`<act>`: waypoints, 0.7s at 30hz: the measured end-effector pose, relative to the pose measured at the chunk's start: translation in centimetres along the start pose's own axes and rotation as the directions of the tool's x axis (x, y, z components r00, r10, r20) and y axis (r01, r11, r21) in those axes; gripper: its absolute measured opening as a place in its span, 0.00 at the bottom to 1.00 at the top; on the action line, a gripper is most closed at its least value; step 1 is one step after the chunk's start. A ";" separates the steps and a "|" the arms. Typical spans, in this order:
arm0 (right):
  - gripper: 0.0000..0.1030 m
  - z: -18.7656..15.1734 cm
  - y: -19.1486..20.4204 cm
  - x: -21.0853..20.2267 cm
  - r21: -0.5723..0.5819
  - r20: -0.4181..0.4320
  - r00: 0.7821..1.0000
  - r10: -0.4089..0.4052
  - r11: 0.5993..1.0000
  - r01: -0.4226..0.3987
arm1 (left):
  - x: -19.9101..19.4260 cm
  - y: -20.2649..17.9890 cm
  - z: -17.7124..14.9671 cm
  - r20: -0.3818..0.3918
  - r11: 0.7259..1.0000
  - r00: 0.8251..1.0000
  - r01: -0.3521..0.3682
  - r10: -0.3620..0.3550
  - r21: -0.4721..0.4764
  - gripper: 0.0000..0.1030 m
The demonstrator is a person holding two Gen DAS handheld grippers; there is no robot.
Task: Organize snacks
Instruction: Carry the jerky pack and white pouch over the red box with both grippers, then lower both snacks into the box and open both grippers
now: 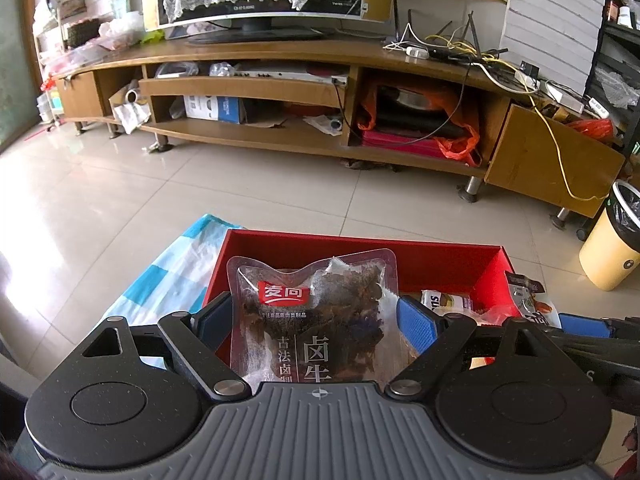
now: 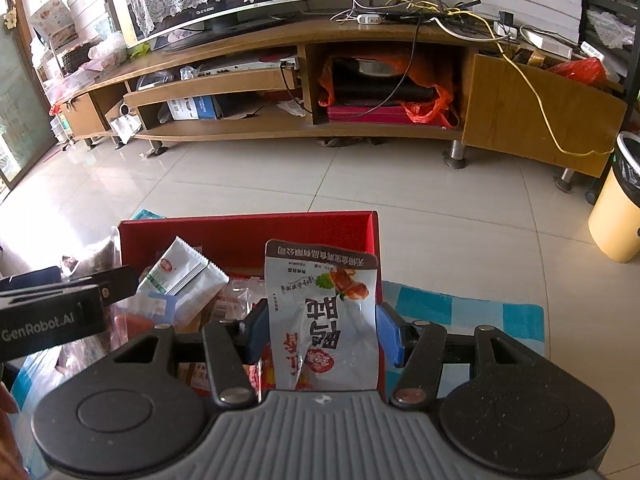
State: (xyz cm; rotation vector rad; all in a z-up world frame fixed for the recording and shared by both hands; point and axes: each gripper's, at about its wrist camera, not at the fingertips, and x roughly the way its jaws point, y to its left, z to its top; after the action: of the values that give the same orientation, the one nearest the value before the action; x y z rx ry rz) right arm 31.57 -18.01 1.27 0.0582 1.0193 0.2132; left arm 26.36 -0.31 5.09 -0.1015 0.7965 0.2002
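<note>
- The left gripper [image 1: 316,320] has its blue-padded fingers [image 1: 416,324] spread wide around a clear vacuum-sealed braised beef packet [image 1: 312,312], one pad at each edge; it looks held, standing upright between them.
- The right gripper [image 2: 320,328] has its fingers [image 2: 387,332] drawn much closer together, pinching a white duck snack pouch [image 2: 322,308], which stands upright with its printing upside down to the camera.
- Both packets hang over a red cardboard box [image 1: 360,244] that sits on a blue-and-white checked cloth [image 1: 168,276] on a low surface; pale floor tiles lie beyond it.
- In the right wrist view the box already holds a loose heap of snacks: a white and green sachet [image 2: 180,272], pinkish wrappers and other small packs, piled with no clear order.
- In the left wrist view, a yellow-labelled pack [image 1: 444,302] lies in the box, and a brown-printed pouch [image 1: 528,296] pokes up near its right wall; whether that one is inside I cannot tell.
- My reading: the task is partway through. Several snacks are gathered in the box, and the two held packets have yet to be set down in it.
- A wooden TV stand [image 1: 280,60] and a cream waste bin [image 1: 612,240] sit well apart across the room.
</note>
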 end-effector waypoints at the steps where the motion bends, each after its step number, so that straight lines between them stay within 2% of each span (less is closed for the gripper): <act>1: 0.54 0.2 -0.1 0.2 0.001 -0.002 1.000 0.001 1.000 -0.001 | 0.1 0.0 0.1 -0.001 1.000 1.000 -0.001 0.001 -0.001 0.87; 21: 0.54 1.1 0.0 1.8 0.005 -0.011 1.000 0.020 1.000 -0.020 | 1.8 -0.9 0.5 -0.016 1.000 1.000 -0.004 0.005 0.012 0.87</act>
State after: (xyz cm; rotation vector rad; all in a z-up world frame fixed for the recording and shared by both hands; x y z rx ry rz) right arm 33.40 -17.58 0.35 0.0719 1.0310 0.2296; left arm 28.08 -0.84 4.16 -0.0904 0.8137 0.1991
